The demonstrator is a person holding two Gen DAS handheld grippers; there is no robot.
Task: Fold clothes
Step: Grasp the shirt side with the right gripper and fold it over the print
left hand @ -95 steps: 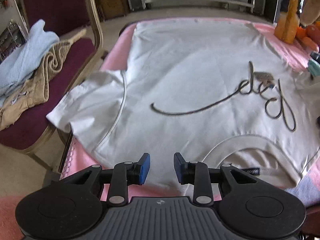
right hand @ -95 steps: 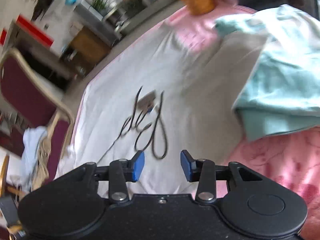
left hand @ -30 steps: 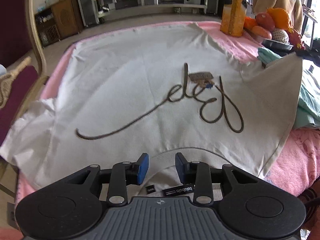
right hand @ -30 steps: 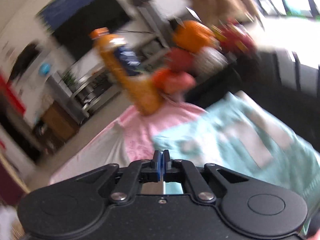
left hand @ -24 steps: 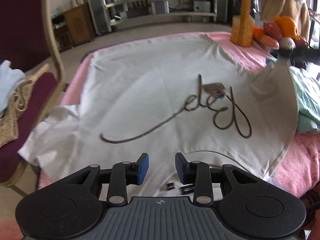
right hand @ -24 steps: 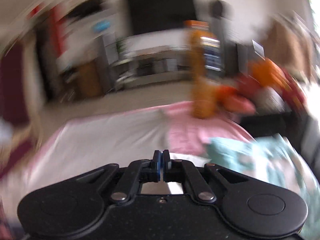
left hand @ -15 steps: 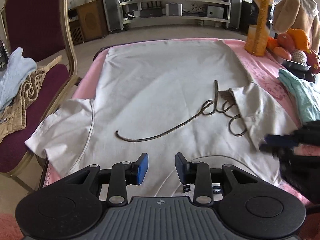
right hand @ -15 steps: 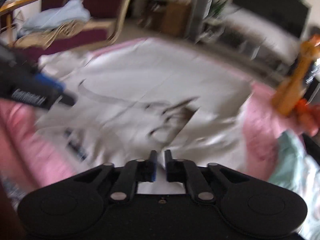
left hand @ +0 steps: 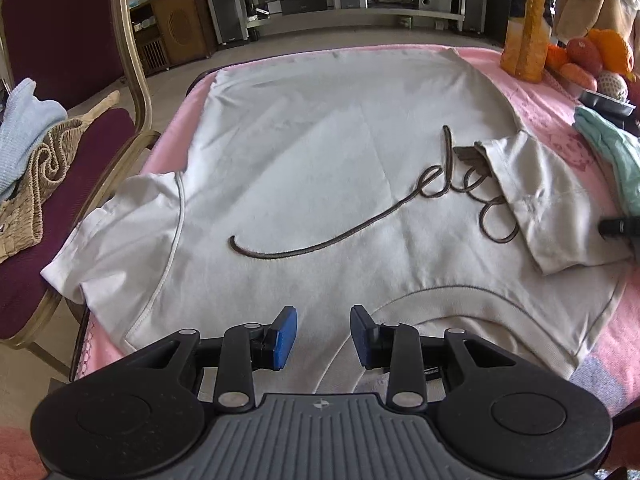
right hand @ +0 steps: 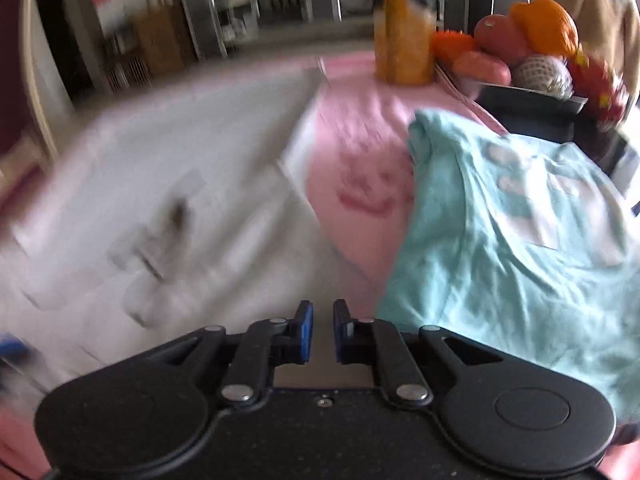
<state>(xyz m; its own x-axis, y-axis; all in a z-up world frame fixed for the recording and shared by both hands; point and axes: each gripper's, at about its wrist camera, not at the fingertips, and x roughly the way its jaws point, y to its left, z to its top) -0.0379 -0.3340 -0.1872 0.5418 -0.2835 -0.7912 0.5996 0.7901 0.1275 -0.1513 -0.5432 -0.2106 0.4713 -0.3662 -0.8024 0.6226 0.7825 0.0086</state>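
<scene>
A white T-shirt (left hand: 320, 168) with a brown script logo lies flat on the pink-covered table (left hand: 560, 120), collar towards me. Its right sleeve (left hand: 536, 200) is folded inward over the logo's end; its left sleeve (left hand: 120, 232) hangs over the table's left edge. My left gripper (left hand: 323, 334) is open and empty, just above the shirt near the collar. My right gripper (right hand: 323, 330) is slightly open and empty, at the shirt's right edge (right hand: 192, 200); the right wrist view is blurred. Part of it shows at the far right of the left wrist view (left hand: 620, 226).
A folded teal shirt (right hand: 520, 240) lies on the table's right side. An orange juice bottle (left hand: 528, 20) and a tray of fruit (right hand: 520, 52) stand at the far right. A maroon chair (left hand: 60, 80) with heaped clothes (left hand: 24, 152) stands left of the table.
My right gripper carried the right sleeve inward, laid it over the logo, let go and drew back to the right. My left gripper stayed open near the collar.
</scene>
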